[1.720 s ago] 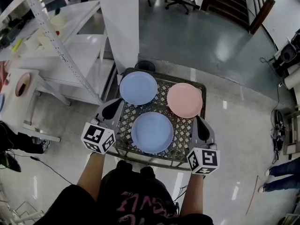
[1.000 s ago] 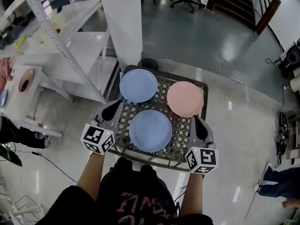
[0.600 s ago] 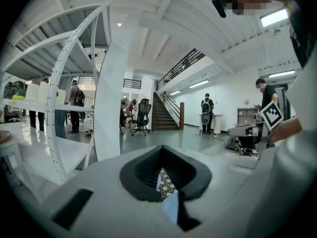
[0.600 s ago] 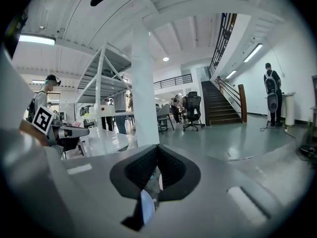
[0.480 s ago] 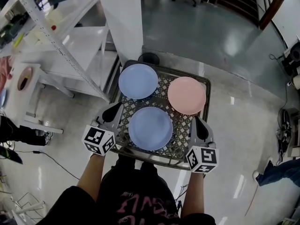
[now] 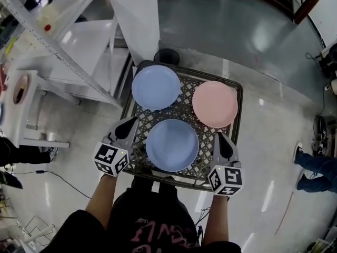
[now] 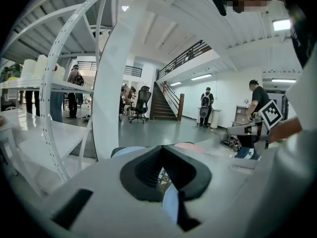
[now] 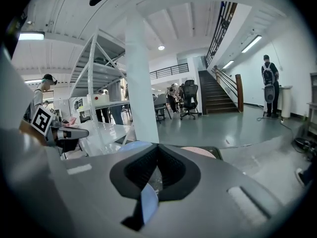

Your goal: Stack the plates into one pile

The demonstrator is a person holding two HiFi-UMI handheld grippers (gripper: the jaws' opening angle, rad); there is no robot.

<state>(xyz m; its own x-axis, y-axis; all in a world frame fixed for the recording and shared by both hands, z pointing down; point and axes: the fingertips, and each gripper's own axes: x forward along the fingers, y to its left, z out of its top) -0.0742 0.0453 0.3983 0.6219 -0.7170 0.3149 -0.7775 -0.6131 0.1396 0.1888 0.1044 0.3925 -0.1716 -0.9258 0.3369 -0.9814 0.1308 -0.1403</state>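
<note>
Three plates lie apart on a black lattice crate (image 6: 236, 124): a blue plate (image 6: 156, 87) at the far left, a pink plate (image 6: 215, 104) at the far right, and a second blue plate (image 6: 172, 145) nearest me. My left gripper (image 6: 128, 124) is at the crate's near left side, shut and empty. My right gripper (image 6: 220, 139) is at the near right side, also shut and empty. In the left gripper view the shut left gripper (image 7: 161, 150) points over the crate, with the pink plate (image 7: 190, 146) beyond. The right gripper view shows the right gripper (image 8: 157, 148) shut, the far blue plate (image 8: 134, 145) ahead.
A white pillar (image 6: 136, 20) rises just behind the crate, with a dark round object (image 6: 166, 57) at its foot. White shelving and tables (image 6: 63, 46) fill the left side. A person's legs (image 6: 315, 168) are on the glossy floor at the right.
The head view has shifted slightly, so crate and plates sit a little differently in frame. Both grippers stay shut at the crate's near corners. The person at the right has moved.
</note>
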